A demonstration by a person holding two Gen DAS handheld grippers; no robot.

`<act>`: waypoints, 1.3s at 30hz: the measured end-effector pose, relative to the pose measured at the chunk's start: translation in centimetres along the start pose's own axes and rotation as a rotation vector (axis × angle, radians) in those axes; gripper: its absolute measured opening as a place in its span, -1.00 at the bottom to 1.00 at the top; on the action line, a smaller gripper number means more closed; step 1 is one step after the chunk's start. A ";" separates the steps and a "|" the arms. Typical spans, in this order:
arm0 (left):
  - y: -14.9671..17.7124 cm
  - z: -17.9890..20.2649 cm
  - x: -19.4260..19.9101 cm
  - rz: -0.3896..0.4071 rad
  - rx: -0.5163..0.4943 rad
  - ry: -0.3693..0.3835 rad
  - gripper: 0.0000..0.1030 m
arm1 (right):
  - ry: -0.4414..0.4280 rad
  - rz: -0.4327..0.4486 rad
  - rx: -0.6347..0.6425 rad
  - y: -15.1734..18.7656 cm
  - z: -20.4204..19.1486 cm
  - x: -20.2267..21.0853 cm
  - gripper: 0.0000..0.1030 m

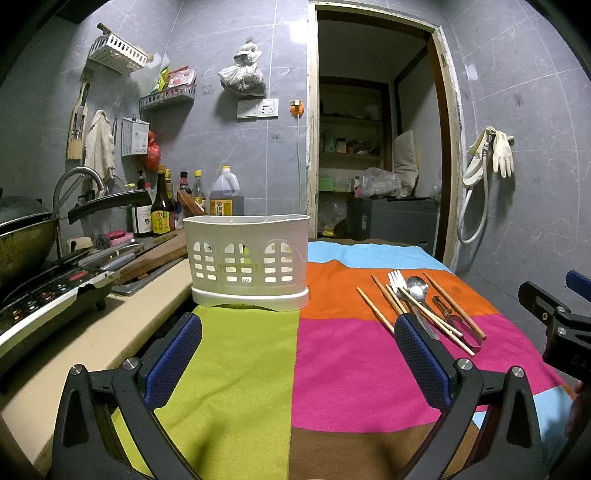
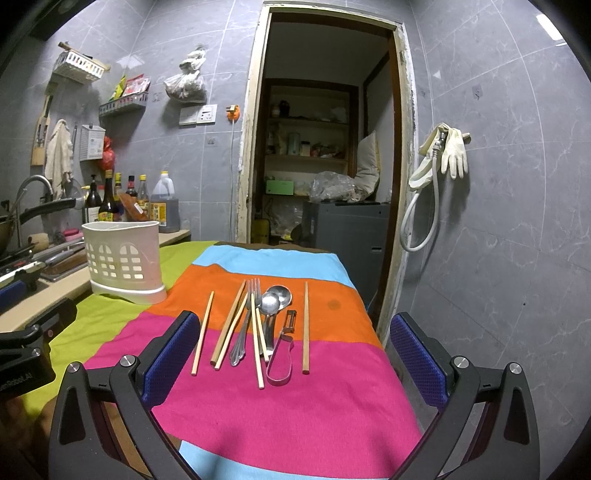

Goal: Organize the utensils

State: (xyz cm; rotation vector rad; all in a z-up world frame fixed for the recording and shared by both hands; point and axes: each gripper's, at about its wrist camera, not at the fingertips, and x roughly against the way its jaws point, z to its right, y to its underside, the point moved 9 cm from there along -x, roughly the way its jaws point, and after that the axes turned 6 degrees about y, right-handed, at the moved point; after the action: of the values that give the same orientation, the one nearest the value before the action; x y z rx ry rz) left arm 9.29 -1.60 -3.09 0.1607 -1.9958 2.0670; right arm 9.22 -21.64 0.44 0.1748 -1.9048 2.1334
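Left gripper (image 1: 297, 354) held level above the striped cloth (image 1: 347, 365), jaws spread wide and empty; white utensil caddy (image 1: 247, 260) stands directly ahead. Right gripper (image 2: 291, 354) likewise level, wide apart, empty, with chopsticks (image 2: 306, 326), fork (image 2: 244, 325), spoons (image 2: 275, 301) and peeler (image 2: 282, 350) lying just beyond its fingertips.

Dim, cool indoor light from overhead. Bright glare patches on glossy wall tiles (image 2: 546, 22). Soft shadows across striped cloth (image 2: 280, 413) near lens. Strong fisheye bending, black vignette at corners. Focus mostly sharp.
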 end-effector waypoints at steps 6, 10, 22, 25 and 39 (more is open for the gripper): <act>0.0 0.0 0.0 -0.002 0.001 0.000 0.98 | 0.000 0.000 0.001 0.0 -0.1 0.0 1.00; 0.1 0.0 0.0 -0.001 0.000 0.000 0.98 | 0.001 -0.001 0.001 0.0 -0.1 -0.1 1.00; 0.1 -0.1 0.0 -0.003 0.000 0.000 0.98 | 0.001 0.000 0.001 0.0 -0.1 -0.3 1.00; 0.3 0.0 -0.5 -0.008 0.000 -0.001 0.98 | 0.002 -0.002 0.000 0.1 -0.1 -0.4 1.00; 0.6 -1.0 -1.2 -0.028 0.001 -0.008 0.98 | -0.019 -0.012 -0.002 0.7 -1.2 -1.7 1.00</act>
State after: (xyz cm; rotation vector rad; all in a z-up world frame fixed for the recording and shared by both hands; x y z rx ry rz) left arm 10.35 -0.74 -4.00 0.1965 -1.9862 2.0535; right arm 10.71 -20.72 -0.85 0.2058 -1.9111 2.1296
